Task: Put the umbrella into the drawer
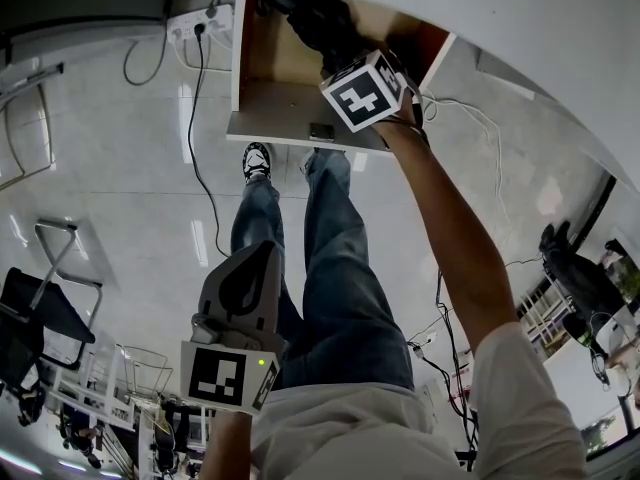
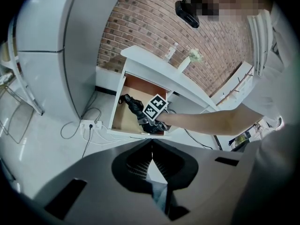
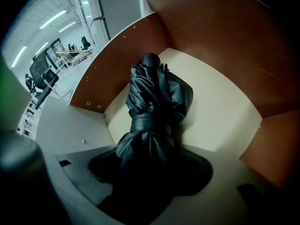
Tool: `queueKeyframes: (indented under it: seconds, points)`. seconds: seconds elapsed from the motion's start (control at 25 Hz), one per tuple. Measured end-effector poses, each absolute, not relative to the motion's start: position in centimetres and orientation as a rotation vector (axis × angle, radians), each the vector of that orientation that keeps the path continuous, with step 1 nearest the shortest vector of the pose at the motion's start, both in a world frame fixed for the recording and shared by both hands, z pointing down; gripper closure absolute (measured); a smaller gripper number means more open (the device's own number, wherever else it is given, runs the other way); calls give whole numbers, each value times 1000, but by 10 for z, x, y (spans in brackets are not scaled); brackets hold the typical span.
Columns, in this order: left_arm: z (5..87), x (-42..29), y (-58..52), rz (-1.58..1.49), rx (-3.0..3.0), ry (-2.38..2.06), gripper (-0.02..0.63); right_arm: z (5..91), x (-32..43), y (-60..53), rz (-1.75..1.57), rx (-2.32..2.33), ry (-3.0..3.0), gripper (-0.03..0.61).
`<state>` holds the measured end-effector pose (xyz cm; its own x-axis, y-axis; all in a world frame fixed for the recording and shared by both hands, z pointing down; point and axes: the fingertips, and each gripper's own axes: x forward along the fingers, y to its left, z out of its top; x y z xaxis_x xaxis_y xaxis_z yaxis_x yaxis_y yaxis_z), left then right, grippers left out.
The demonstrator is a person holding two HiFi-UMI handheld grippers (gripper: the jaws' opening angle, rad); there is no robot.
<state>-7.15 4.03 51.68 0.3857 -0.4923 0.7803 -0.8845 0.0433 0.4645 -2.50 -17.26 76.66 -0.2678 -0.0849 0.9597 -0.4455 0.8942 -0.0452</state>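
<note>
A folded black umbrella (image 3: pixel 154 102) lies in the open wooden drawer (image 3: pixel 220 111), its tip pointing to the back wall. Its strapped near end sits between the wide jaws of my right gripper (image 3: pixel 150 172), which points steeply down into the drawer; the pads do not visibly press on it. In the head view the right gripper (image 1: pixel 340 56) with its marker cube reaches over the drawer (image 1: pixel 270 118) and the umbrella (image 1: pixel 320 18). My left gripper (image 1: pixel 252 263) hangs low beside the person's thigh, shut and empty. The left gripper (image 2: pixel 151 149) faces the drawer (image 2: pixel 119 118) from a distance.
The drawer juts out from under a white tabletop (image 1: pixel 500 8). The person's legs in jeans (image 1: pixel 330 268) stand right in front of it. A power strip (image 1: pixel 200 23) with cables lies on the floor to the left. Black chairs (image 1: pixel 40 308) stand further left.
</note>
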Motion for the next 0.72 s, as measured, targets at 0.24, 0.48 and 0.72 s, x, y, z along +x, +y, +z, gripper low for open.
queueKeyframes:
  seconds: [0.24,0.48,0.72]
  points:
    - [513,-82,37,463,1603,-1273,595,761,-24,-170,384,407,-1819,278]
    - [498,-82,30,437,1621,-1264,595,749,-20,-170,404,433,-1827,278]
    - [481,-82,21,423,1651,-1269,595,734,-14,-162,430,445,-1832,288]
